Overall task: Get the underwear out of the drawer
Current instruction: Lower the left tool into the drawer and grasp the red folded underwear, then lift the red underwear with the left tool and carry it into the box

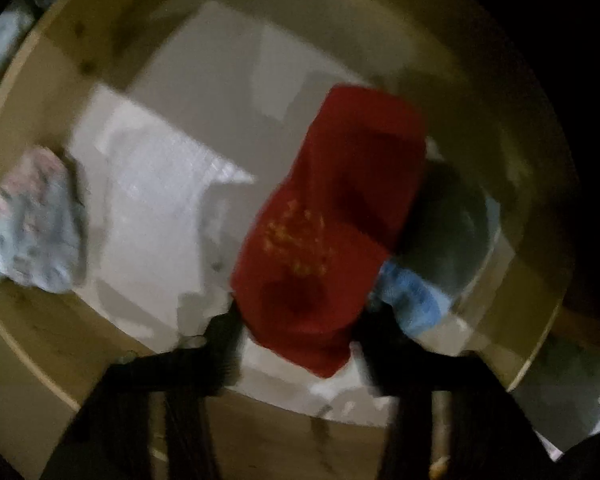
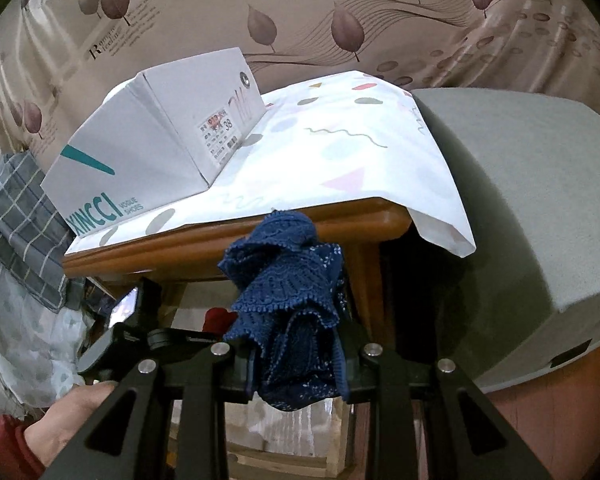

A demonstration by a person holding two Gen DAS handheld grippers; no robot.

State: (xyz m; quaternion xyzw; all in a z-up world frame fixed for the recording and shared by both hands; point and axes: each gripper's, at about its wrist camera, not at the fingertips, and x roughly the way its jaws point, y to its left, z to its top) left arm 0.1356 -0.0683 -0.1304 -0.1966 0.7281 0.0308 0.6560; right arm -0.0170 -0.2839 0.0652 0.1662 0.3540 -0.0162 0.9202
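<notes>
Your left gripper [image 1: 296,320] pointed steeply down into the wooden drawer [image 1: 40,328], and the view from it was blurred. Its two dark fingers [image 1: 220,340] stood on either side of the near end of a red piece of underwear [image 1: 332,208] with a small yellow pattern on it; the jaws were part-way open, and I could not tell whether the pads were pressing on the cloth or only flanking it. The red piece lay on the pale lining of the drawer's floor, toward the right side, with a dark grey garment [image 1: 444,236] and a light blue one [image 1: 412,300] touching its right edge. A folded white cloth [image 1: 156,208] lay in the middle of the drawer, and a pale flowered piece [image 1: 32,224] sat against the left wall. Your right gripper [image 2: 296,364] was held up in front of a small wooden table [image 2: 220,240], its jaws closed tight on a bunched dark blue lace piece of underwear [image 2: 284,288], which hung clear of the drawer and just below the table's front edge. On the tabletop, a patterned white cover [image 2: 340,152] draped over the right corner, and a white shoe box [image 2: 156,140] stood on it toward the left edge. Your other hand [image 2: 68,424], in a red sleeve [image 2: 0,448], showed at the lower left of that view.
</notes>
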